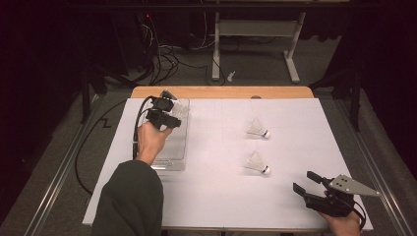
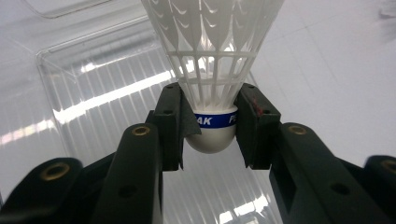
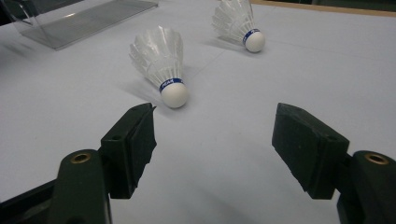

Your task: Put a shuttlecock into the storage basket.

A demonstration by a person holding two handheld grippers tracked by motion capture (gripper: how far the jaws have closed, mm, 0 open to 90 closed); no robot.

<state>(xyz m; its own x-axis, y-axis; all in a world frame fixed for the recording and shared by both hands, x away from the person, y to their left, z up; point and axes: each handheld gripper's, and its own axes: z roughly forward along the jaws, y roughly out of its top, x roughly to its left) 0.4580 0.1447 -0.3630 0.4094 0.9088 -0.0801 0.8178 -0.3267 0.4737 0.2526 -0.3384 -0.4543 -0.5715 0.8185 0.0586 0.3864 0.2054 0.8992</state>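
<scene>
The left gripper (image 2: 210, 135) jaws hold a shuttlecock (image 2: 211, 70) by its cork, just above the clear tray (image 1: 172, 160). Two other shuttlecocks (image 1: 257, 163) lie on the worktop (image 1: 295, 118) right of the tray; the right gripper (image 3: 215, 140), w/ jaws wide & empty, is near them.

table (image 1: 295, 206), white sheet | clear tray (image 1: 173, 158) | two shuttlecocks (image 1: 257, 129) (image 1: 256, 162)

The shuttlecock (image 2: 212, 70) has white feathery vanes and a smooth, glossy cork, the tray (image 2: 93, 98) is clear ribbed plastic (shiny), and the counter (image 3: 243, 140) looks matt white.
</scene>
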